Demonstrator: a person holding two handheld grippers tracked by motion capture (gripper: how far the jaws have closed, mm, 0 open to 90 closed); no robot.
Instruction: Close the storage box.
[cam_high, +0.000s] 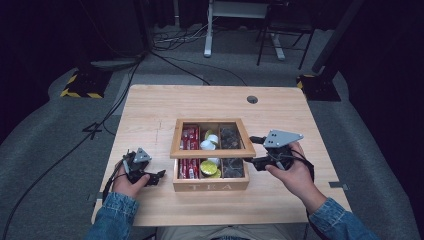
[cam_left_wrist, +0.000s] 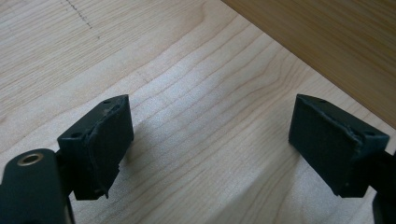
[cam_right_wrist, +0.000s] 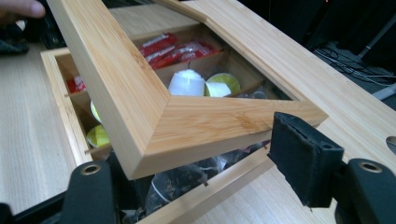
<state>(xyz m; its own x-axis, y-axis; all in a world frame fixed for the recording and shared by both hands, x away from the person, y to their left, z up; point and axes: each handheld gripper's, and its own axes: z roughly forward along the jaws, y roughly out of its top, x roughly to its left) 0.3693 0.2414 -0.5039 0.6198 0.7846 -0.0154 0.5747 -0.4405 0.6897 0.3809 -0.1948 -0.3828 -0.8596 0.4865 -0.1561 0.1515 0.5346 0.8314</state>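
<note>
A wooden tea box (cam_high: 210, 187) stands at the table's middle, with its glass-windowed lid (cam_high: 212, 152) raised at the front. Inside are red packets (cam_right_wrist: 182, 49), white and yellow capsules (cam_right_wrist: 187, 84) and dark bagged tea (cam_right_wrist: 182, 179). My right gripper (cam_high: 254, 151) is at the lid's front right corner (cam_right_wrist: 224, 123). Its jaws stand apart, one tucked under the raised lid and the other just beside the corner. My left gripper (cam_high: 159, 176) rests open on the bare table left of the box, with nothing between its pads (cam_left_wrist: 107, 140).
The light wood table (cam_high: 150, 107) has a round cable hole (cam_high: 252, 99) at the far right. Bare tabletop lies behind and to both sides of the box. Cables, a desk frame and stands sit on the grey floor beyond.
</note>
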